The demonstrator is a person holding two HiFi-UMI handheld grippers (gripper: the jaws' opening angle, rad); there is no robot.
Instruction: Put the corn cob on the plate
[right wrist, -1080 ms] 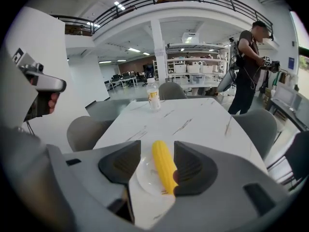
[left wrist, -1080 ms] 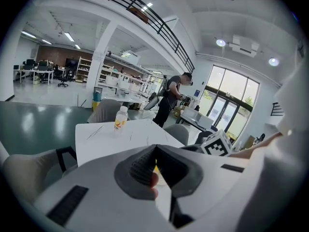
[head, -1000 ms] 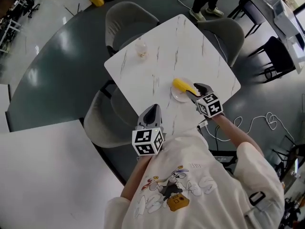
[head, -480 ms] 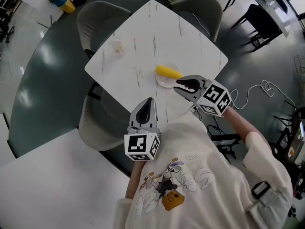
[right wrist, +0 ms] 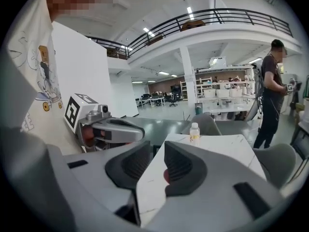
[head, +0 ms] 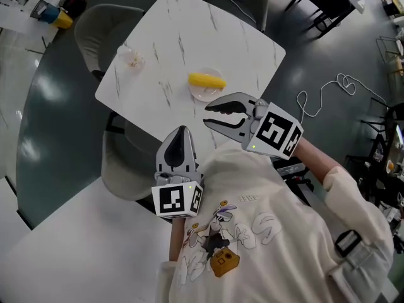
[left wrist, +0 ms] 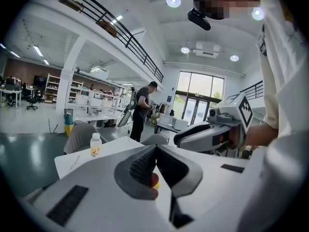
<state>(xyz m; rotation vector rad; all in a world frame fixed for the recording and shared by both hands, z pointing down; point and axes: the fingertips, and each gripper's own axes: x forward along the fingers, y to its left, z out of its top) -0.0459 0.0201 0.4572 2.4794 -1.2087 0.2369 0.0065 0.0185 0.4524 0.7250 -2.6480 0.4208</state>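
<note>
**White marble table: corn cob on plate, both grippers off it**

Marble-pattern table [head: 189, 24] is seen from above on a dark floor, with grey chairs [head: 95, 33] tucked at its sides. Corn cob [head: 207, 80] is laid across the small plate [head: 201, 95] near the table's near edge, and it is touched by neither gripper. A small bottle [head: 132, 57] is stood well apart from it, near the left edge.

Right gripper [head: 207, 116] is held above the near table edge, just short of the plate. Its jaws are parted and nothing is gripped between them. Left gripper [head: 182, 133] is held close to the person's chest, with its jaws clenched together on nothing.

A standing person [right wrist: 271, 95] is seen in the background hall.
</note>
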